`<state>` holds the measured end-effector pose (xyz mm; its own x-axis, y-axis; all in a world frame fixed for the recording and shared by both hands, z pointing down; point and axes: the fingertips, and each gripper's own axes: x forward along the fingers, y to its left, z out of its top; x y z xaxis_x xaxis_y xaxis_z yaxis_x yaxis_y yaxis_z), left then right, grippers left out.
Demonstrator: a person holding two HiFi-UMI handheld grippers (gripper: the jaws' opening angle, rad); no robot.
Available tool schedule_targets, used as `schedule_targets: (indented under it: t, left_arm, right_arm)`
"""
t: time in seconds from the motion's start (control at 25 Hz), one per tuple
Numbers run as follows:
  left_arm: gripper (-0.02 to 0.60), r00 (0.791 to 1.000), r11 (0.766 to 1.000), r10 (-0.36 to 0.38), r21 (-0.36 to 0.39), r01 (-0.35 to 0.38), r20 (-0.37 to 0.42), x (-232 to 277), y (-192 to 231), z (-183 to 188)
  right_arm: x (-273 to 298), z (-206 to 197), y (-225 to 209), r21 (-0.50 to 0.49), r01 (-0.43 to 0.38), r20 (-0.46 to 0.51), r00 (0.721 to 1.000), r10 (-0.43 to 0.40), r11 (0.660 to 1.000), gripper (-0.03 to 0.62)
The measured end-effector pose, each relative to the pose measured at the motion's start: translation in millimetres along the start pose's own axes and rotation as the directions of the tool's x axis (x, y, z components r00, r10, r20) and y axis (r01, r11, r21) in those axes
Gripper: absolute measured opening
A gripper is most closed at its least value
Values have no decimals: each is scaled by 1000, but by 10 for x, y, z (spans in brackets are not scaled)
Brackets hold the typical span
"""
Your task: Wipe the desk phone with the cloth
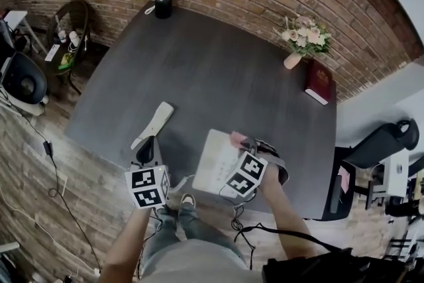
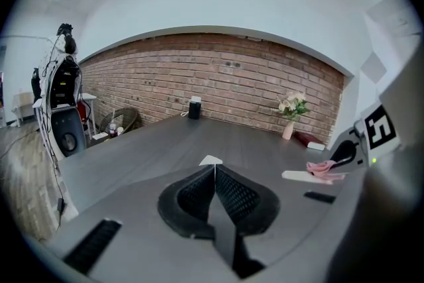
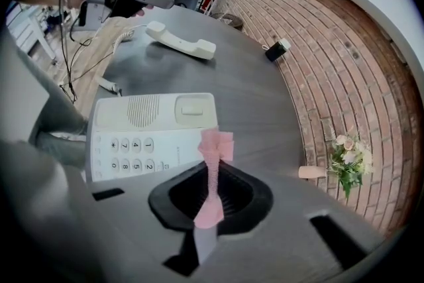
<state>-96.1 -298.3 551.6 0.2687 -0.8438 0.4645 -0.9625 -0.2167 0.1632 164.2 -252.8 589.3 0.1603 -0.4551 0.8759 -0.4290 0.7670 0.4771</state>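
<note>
In the head view, the desk phone (image 1: 215,168) sits at the near edge of the dark table (image 1: 218,69), its handset (image 1: 154,122) lying off the cradle to the left. The left gripper (image 1: 147,144) hangs just near the handset. The right gripper (image 1: 248,142) is over the phone's far right corner with the pink cloth (image 1: 237,138).

In the left gripper view, the jaws are pressed together with nothing between them.

In the right gripper view, the jaws are clamped on the cloth, whose bunched end lies over the phone's right edge.
</note>
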Motion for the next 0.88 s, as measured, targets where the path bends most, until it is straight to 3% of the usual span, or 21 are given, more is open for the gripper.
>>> schedule_targets:
  t: [0.88]
  left_arm:
    - [6,998,998,-49,45,51,-35,-342,248,-195]
  right_arm:
    - [-221,-29,769,72,-55,-42,997,58,996,18]
